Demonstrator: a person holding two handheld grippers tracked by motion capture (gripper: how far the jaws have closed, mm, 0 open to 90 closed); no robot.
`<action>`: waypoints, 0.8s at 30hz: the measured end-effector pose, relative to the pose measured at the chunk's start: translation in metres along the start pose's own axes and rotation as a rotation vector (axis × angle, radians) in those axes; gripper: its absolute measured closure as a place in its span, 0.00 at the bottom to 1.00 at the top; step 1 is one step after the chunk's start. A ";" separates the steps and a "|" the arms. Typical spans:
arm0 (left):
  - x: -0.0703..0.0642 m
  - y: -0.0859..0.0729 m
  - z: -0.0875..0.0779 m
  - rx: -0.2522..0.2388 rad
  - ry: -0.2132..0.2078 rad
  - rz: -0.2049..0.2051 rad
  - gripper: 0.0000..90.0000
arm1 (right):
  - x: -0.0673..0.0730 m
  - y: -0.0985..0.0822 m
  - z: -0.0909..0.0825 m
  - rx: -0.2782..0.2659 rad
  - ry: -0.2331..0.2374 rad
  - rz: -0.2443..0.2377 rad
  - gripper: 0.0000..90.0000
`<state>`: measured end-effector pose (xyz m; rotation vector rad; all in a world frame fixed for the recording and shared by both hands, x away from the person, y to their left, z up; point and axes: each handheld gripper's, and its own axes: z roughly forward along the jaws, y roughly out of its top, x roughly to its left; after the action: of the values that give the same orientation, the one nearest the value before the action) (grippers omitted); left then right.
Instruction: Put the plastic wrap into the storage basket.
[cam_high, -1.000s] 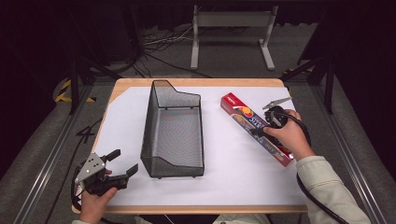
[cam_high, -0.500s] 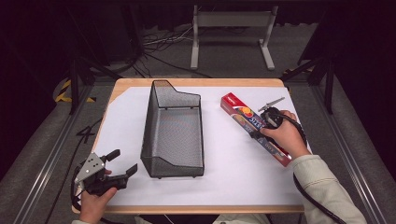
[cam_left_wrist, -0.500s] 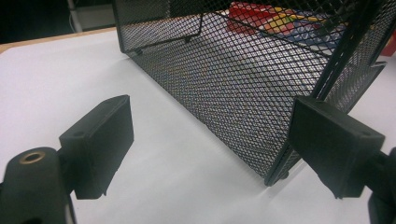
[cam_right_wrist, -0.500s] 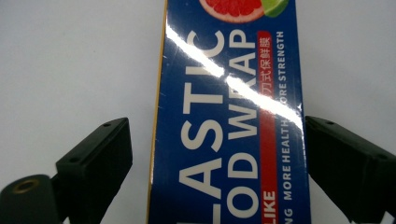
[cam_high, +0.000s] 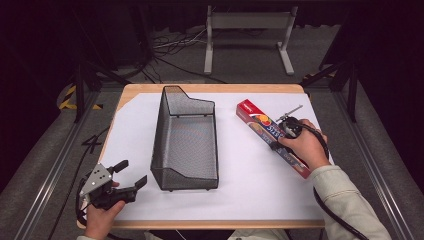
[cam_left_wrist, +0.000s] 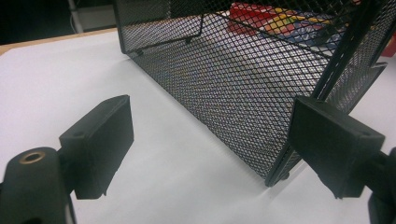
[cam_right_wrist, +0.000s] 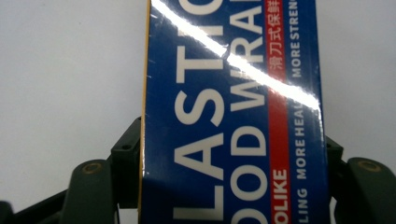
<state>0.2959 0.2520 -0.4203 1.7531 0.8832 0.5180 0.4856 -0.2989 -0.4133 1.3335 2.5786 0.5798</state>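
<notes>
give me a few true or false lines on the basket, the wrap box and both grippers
1. The mesh basket holds nothing. True.
2. The plastic wrap box lies inside the basket. False: it lies on the white sheet, to the basket's right.
3. The right gripper has its jaws on either side of the box. True, as the right gripper view shows.
4. The left gripper is clamped on the basket's rim. False: its jaws are open, apart from the basket.
5. The basket is lying on its side. False: it stands upright.
</notes>
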 end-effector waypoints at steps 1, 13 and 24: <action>0.000 0.000 0.000 0.000 0.000 0.000 0.17 | 0.000 0.000 0.000 0.000 -0.001 -0.001 0.39; 0.000 0.000 -0.001 -0.001 0.003 -0.005 0.17 | 0.005 0.000 -0.003 -0.006 -0.055 0.002 0.44; 0.000 0.000 0.000 -0.005 0.003 -0.005 0.17 | 0.006 -0.001 -0.027 -0.022 -0.044 0.094 0.44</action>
<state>0.2960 0.2519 -0.4202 1.7461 0.8869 0.5192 0.4723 -0.3012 -0.3895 1.4502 2.4782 0.5855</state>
